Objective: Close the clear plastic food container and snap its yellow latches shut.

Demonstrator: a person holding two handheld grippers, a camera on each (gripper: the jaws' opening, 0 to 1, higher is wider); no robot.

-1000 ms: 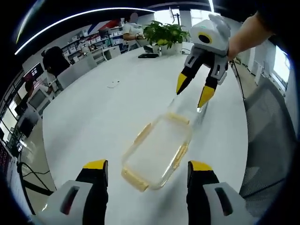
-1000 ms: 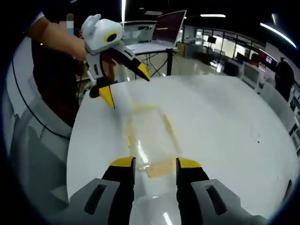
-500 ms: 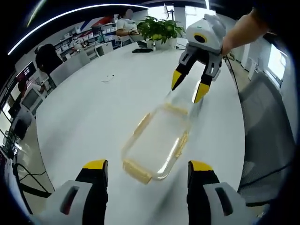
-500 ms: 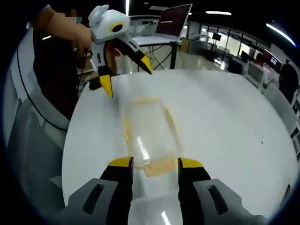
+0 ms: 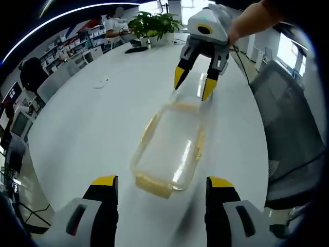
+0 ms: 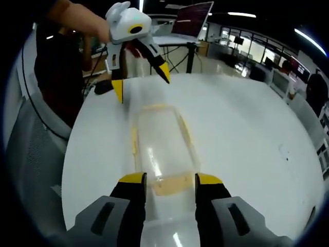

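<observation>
Container [image 5: 172,149], left gripper view: clear, thin-walled, probably light and slippery, lying on the white surface [image 5: 92,123] between the left gripper [image 5: 162,188], jaws wide, and the right gripper [image 5: 193,85], also wide. Right gripper view: the yellow end latch [image 6: 168,186] offers the stiffest purchase; push there.

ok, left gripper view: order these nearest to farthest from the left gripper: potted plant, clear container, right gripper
1. clear container, on the white table just ahead of the left gripper.
2. right gripper, over the container's far end.
3. potted plant, at the table's far edge.
</observation>
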